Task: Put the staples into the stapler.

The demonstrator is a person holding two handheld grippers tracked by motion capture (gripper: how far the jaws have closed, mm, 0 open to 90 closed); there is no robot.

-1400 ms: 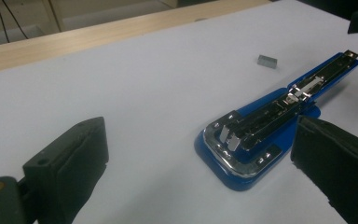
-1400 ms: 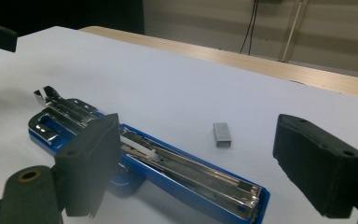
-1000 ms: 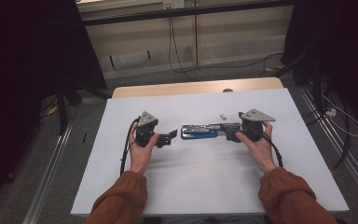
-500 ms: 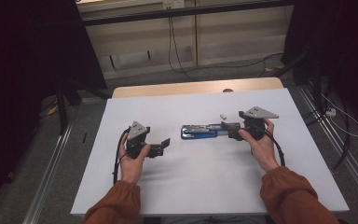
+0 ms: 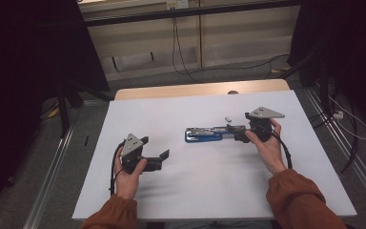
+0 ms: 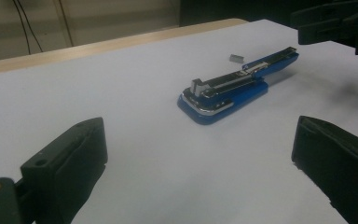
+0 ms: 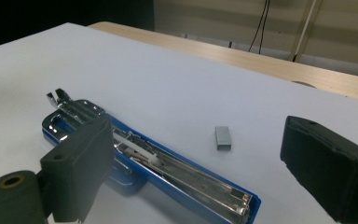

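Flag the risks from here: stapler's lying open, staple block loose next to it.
1. The staple block is small and lies flat on the white table; the right tool, jaws wide open, may nudge it away instead of pinching it.
2. The blue stapler lies unheld with its tray open; the left tool is open and off to one side, so a push could slide the stapler.
3. The right tool's left jaw hangs close over the open tray and could snag it.

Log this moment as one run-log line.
left gripper: open, apart from stapler | right gripper: open, over blue stapler | staple strip: loose on table
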